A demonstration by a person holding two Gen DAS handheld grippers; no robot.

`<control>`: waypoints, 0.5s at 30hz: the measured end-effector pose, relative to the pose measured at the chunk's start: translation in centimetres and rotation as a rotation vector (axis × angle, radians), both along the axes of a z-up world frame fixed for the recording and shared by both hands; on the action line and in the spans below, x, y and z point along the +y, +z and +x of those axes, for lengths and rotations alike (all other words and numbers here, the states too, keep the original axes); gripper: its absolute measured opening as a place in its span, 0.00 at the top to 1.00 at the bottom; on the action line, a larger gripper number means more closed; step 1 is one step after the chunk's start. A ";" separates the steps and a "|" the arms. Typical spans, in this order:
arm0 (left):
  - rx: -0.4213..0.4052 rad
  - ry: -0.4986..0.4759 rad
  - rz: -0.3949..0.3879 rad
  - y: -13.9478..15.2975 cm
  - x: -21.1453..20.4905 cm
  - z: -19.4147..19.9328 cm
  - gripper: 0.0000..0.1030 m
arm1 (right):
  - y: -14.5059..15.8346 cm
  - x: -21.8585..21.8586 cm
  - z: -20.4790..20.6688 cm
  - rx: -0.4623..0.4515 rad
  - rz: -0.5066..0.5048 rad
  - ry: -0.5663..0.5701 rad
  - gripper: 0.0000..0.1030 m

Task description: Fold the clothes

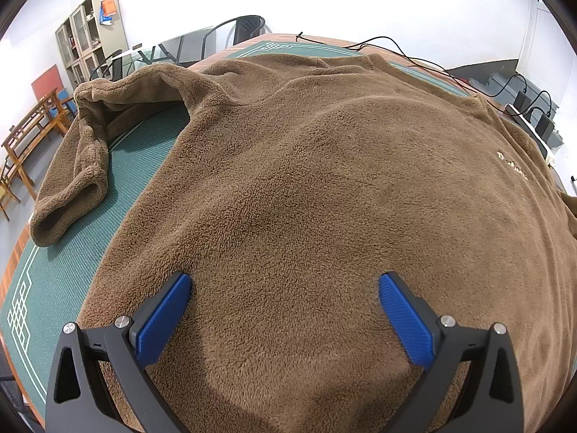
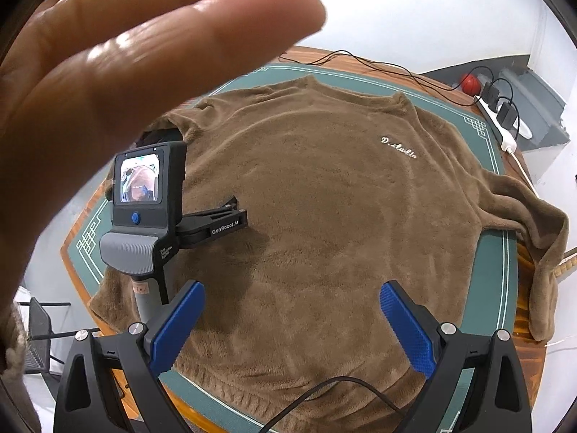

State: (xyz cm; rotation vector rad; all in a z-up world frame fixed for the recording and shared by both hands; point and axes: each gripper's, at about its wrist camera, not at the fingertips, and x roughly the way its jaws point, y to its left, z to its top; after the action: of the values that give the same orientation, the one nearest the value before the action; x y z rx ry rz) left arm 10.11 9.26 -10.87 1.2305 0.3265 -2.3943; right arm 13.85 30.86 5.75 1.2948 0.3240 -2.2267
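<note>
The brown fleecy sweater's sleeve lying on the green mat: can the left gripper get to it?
Probably yes. The left gripper is open over the sweater, and the sleeve lies off to its left on the green mat with nothing in between.

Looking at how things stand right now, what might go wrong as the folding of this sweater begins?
The left gripper lies on the brown sweater, so lifting fabric could tip it. A bare hand covers much of the right wrist view, hiding the left sleeve. The black cable at the near hem could snag the open right gripper.
</note>
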 end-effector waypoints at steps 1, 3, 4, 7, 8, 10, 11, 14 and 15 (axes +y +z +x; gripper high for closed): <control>0.000 0.000 0.000 0.0 0.0 0.0 0.00 | 0.0 -0.1 0.0 0.000 -0.001 0.001 0.03; 0.000 0.000 0.000 0.0 0.0 0.0 0.00 | 0.0 -0.1 -0.1 -0.001 -0.003 0.002 0.03; 0.000 0.000 0.000 0.0 0.0 0.0 0.00 | 0.0 -0.2 -0.1 -0.001 -0.003 0.002 0.03; 0.000 0.000 0.000 0.0 0.0 0.0 0.00 | -0.1 -0.4 -0.3 0.002 0.001 0.001 0.03; 0.000 0.000 0.000 0.0 0.0 0.0 0.00 | -0.2 -0.4 -0.3 0.007 0.009 0.000 0.03; 0.000 0.000 0.000 0.0 0.0 0.0 0.00 | -0.6 -0.3 -0.6 0.011 0.023 -0.009 0.03; 0.000 0.000 0.000 0.0 0.0 0.0 0.00 | -1.0 0.0 -0.9 0.005 0.028 -0.021 0.03; 0.000 0.000 0.000 0.0 0.0 0.0 0.00 | -2.3 1.5 -2.2 -0.040 0.034 -0.090 0.03; 0.000 0.000 0.000 0.0 0.0 0.0 0.00 | -2.7 2.1 -2.7 -0.053 0.030 -0.114 0.03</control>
State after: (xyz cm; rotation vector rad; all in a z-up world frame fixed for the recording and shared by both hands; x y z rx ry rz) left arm 10.12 9.27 -10.86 1.2303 0.3268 -2.3942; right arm 11.16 32.95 3.08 1.4180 0.2709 -2.2845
